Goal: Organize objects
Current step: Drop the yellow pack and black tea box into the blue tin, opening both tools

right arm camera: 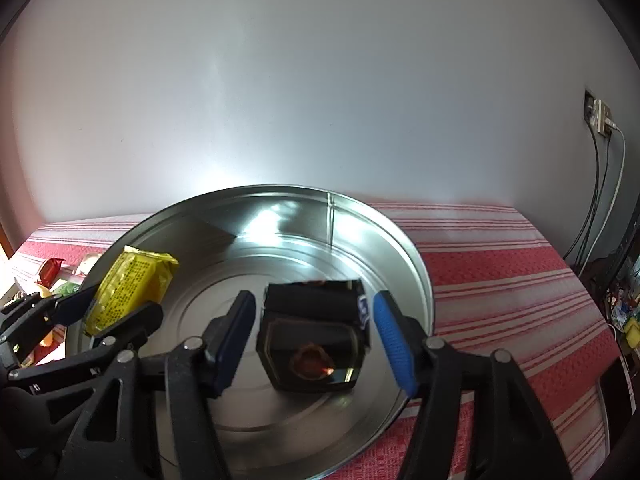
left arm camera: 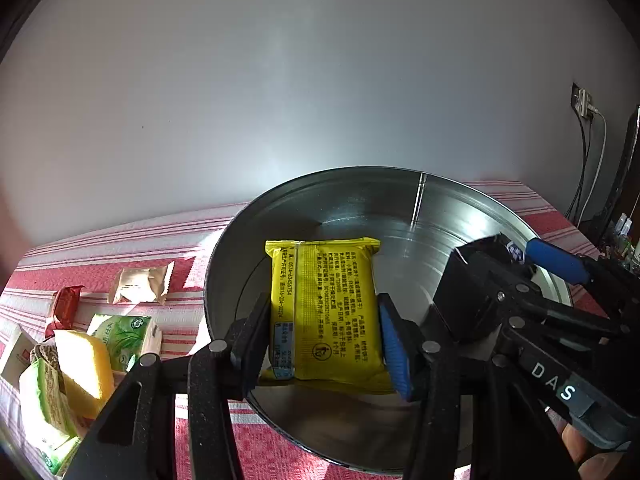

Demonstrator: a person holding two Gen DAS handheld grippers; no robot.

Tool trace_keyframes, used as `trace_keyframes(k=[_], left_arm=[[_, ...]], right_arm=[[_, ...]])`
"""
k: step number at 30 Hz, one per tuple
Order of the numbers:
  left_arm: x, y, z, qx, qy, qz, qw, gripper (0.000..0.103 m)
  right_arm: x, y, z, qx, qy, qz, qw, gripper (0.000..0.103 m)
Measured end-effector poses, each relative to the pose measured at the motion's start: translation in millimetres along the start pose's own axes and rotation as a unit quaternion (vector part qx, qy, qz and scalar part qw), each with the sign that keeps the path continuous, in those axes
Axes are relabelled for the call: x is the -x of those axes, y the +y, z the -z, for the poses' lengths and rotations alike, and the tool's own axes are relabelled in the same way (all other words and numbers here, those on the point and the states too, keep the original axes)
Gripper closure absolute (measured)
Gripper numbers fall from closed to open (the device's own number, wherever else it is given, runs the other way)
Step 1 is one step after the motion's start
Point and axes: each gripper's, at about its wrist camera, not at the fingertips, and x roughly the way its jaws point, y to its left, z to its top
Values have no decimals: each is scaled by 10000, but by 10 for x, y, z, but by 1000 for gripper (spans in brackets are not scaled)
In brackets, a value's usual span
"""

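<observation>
A yellow snack packet (left arm camera: 324,308), printed side up, is held at the round metal tin's (right arm camera: 416,268) left side; a black hexagonal packet (right arm camera: 316,340) lies flat at its centre.

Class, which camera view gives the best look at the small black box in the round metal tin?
The right wrist view: the small black box sits centred between the right gripper fingers, its top face and window visible. The left wrist view shows that box only from the side, partly hidden by the right gripper.
</observation>
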Motion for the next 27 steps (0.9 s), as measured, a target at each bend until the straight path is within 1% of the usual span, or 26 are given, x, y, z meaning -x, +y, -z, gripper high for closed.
trace_keyframes(k=[1,2,3,4,5,6,7,9,11,15,16,19,21,23,25,27], left_arm=[[6,29,-12,-11,-32,-51,10000,48],[46,38,-17,-26,-94,-107,9999,43],[46,121,-42,-14,-192,-207,9996,40],[93,153,-47,28,-301,-314,9990,30],[189,185,-17,83,-422,-403,9983,22],[238,209,-15,122,-511,-430,9977,20],[157,332,-76,148,-571,-417,9974,18],[205,365,-74,161,-635,-416,9970,18],[200,363,-65,130,-660,-475,9966,18],[182,287,-32,92,-628,-602,9962,18],[200,317,-22,116,-648,-628,9959,18],[290,440,21,241,-805,-836,9929,18],[331,522,42,339,-870,-923,9913,18],[336,580,73,437,-867,-975,9905,18],[369,638,111,495,-843,-1029,9899,18],[402,668,143,486,-807,-1075,9897,18]], right_arm=[[41,22,-28,-23,-35,74,10000,28],[65,9,-29,-69,-84,117,9999,25],[94,-25,-37,-143,-146,125,9997,19],[134,-50,-42,-241,-218,123,9994,14],[164,-92,-40,-357,-291,115,9989,11],[183,-148,-42,-481,-360,85,9982,6],[162,-249,-35,-608,-426,52,9972,3],[178,-307,-48,-810,-497,10,9955,3],[170,-356,-100,-953,-471,-66,9943,3],[129,-412,-78,-1184,-362,-214,9921,3],[128,-434,-72,-1226,-368,-223,9915,3],[209,-540,-57,-1440,-574,-43,9879,3],[317,-660,-51,-1705,-823,84,9819,3],[395,-754,-37,-1894,-1002,322,9762,3],[420,-802,-27,-1979,-1055,458,9734,3],[406,-813,-24,-2004,-1040,494,9729,3]])
